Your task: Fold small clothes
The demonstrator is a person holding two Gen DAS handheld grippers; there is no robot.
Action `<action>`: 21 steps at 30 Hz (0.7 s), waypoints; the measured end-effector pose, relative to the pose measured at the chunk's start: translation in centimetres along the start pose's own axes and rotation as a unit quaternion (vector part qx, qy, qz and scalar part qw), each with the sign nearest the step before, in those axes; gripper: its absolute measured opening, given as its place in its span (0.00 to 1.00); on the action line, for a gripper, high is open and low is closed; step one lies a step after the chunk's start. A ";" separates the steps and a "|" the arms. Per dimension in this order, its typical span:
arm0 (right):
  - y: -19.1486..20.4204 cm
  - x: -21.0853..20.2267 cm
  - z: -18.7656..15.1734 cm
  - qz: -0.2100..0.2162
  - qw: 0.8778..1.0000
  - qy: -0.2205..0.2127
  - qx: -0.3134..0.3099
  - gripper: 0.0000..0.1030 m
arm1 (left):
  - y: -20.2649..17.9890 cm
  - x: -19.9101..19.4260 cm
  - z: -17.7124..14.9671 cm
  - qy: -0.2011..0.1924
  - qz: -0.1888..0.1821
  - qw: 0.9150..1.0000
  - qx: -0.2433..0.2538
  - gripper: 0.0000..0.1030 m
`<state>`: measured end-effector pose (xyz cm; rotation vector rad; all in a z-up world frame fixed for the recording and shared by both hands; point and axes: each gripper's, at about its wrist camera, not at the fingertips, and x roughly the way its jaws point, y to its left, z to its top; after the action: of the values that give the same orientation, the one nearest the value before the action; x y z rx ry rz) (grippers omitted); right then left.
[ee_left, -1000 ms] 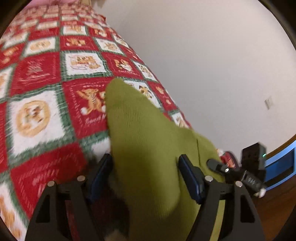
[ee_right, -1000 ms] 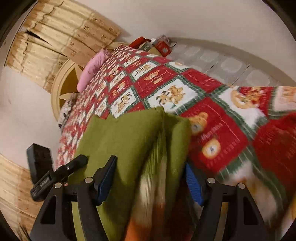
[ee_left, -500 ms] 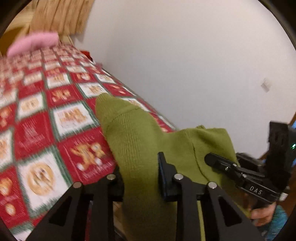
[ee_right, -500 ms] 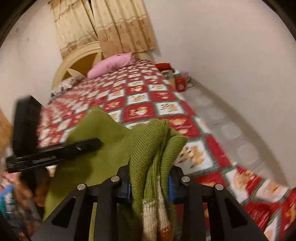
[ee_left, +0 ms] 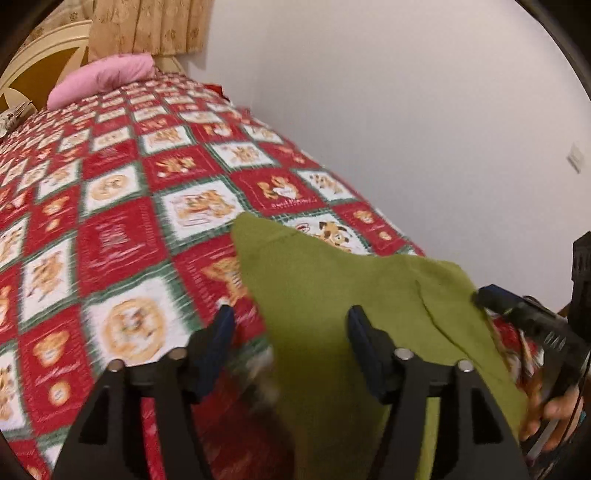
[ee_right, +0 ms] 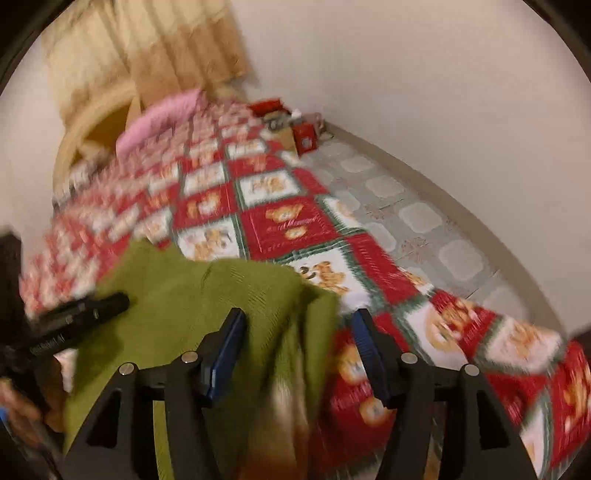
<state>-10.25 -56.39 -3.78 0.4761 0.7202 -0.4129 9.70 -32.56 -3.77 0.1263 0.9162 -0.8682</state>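
Knitwear front and centre: an olive-green knitted sweater [ee_left: 332, 295] lies on the end of a bed covered in a red, white and green checked quilt with bear pictures [ee_left: 122, 229]. In the left wrist view the left gripper [ee_left: 290, 332] has its two black fingers with blue pads spread apart, and the jaws are opening. Green fabric sits between them, close against the right-hand pad, while the left-hand pad stands clear over the quilt, so nothing is pinched. At the far right edge a bare hand [ee_left: 554, 413] grips the handle of the other tool.

Over to the right wrist view, which is blurred. The right gripper [ee_right: 299, 336] is also parted, jaws opening. A fold of the sweater [ee_right: 207, 295] runs between the pads, nearer the left-hand one, with paler striped knit showing at the bottom of the frame. The right-hand pad hangs free above the quilt [ee_right: 288, 221]. Whether the cloth touches the left-hand pad cannot be told through the blur.

At the head of the bed rests a pink pillow [ee_left: 103, 77] against a cream wooden headboard [ee_left: 40, 48], beige curtains [ee_left: 147, 26] behind. Pale patterned floor tiles [ee_right: 417, 214] run beside the bed along a plain white wall [ee_left: 406, 110].
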 end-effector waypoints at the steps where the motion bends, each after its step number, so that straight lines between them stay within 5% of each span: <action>1: -0.3 -1.2 -0.6 0.016 1.000 -0.002 0.007 0.62 | 0.5 -1.5 -0.9 -0.005 -0.014 1.000 -0.007 0.69; 8: 0.0 -4.5 -7.1 0.094 0.994 0.036 0.042 0.69 | 0.0 -3.8 -6.3 0.016 -0.101 0.993 -0.063 0.69; 13: 1.2 -2.5 -10.5 0.080 0.992 0.083 0.046 0.69 | -0.9 -4.2 -9.6 0.038 -0.139 0.985 -0.093 0.69; 18: 2.7 -3.1 -12.5 0.065 0.994 0.081 0.019 0.71 | -2.6 -5.4 -12.0 0.024 -0.137 0.987 -0.082 0.69; 21: 3.8 -3.5 -13.0 0.048 0.995 0.086 -0.005 0.60 | -3.9 -5.8 -12.2 0.024 -0.127 0.990 -0.053 0.64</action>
<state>-17.54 -45.49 -8.78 0.5388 0.8612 -0.2793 -2.71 -26.23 -6.14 -0.0642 1.0359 -1.0524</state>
